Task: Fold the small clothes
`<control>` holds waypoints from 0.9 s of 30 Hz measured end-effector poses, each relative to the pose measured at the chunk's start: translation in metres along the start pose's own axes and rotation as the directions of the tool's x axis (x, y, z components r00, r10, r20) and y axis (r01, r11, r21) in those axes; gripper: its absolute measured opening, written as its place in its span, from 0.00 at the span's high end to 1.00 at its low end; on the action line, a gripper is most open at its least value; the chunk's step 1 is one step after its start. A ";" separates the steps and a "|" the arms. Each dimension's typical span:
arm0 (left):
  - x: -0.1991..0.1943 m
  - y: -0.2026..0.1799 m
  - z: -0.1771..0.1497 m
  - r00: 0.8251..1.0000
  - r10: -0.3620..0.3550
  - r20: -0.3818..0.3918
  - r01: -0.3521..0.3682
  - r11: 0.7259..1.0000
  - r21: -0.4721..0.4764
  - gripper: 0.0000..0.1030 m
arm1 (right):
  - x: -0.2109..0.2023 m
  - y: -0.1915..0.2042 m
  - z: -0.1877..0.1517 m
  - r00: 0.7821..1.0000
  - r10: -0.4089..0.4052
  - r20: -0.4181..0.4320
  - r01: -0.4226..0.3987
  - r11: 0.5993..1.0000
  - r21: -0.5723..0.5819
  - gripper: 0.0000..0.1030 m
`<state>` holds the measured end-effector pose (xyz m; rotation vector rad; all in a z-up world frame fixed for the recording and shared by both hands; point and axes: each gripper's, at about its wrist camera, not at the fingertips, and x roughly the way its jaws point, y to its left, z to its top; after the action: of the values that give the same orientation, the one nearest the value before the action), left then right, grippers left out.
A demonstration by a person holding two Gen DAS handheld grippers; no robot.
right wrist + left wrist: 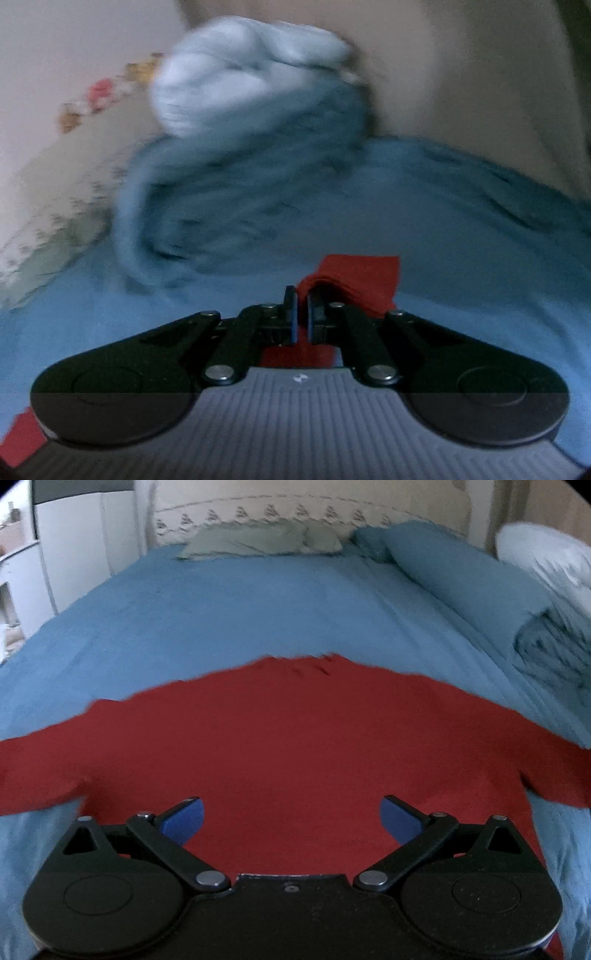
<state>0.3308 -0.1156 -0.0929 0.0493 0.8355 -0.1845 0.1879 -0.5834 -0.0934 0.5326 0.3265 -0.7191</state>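
Your right claw pinches a sleeve end of the red cotton shirt spread on the blue-sheeted bed; your left claw hovers open above it. Next, carry the sleeve inward.

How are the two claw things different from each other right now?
The left gripper has its jaws spread wide, while the right gripper has its jaws nearly closed. The left gripper holds nothing and sits over the flat red shirt; the right gripper pinches a bunched bit of that red cloth. Both have black linkages and blue finger pads, and both are over the blue bedsheet.
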 end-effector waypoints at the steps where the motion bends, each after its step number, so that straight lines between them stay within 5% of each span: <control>1: -0.004 0.009 0.002 1.000 0.003 0.007 -0.003 1.000 -0.007 0.00 | -0.007 0.024 0.006 0.999 0.054 0.005 -0.054 0.998 -0.011 0.80; 5: -0.017 0.043 0.007 1.000 -0.008 0.015 0.009 1.000 -0.029 0.00 | -0.029 0.128 0.010 0.968 0.251 0.002 -0.250 0.966 -0.070 0.80; 8: -0.023 0.069 0.007 1.000 0.008 0.000 -0.008 0.999 -0.034 0.00 | -0.041 0.219 -0.014 0.910 0.411 -0.047 -0.414 0.901 -0.129 0.80; 12: -0.029 0.106 -0.002 0.999 0.043 0.011 -0.042 0.998 -0.051 0.00 | -0.052 0.331 -0.090 0.816 0.554 -0.161 -0.577 0.779 -0.244 0.80; 15: -0.028 0.134 -0.012 0.998 0.059 -0.004 -0.059 0.994 -0.093 0.00 | -0.050 0.392 -0.175 0.761 0.575 -0.300 -0.649 0.687 -0.328 0.81; 20: -0.022 0.173 -0.025 1.000 0.012 -0.015 -0.015 0.980 -0.200 0.00 | -0.048 0.424 -0.280 0.748 0.494 -0.443 -0.661 0.608 -0.439 0.81; 27: -0.012 0.191 -0.015 0.996 -0.086 0.021 0.088 0.946 -0.312 0.00 | -0.052 0.425 -0.315 0.761 0.453 -0.464 -0.649 0.539 -0.537 0.73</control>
<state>0.3467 0.0757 -0.1000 -0.2870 0.8519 -0.1328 0.4142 -0.1103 -0.1805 -0.0013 0.6102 0.1505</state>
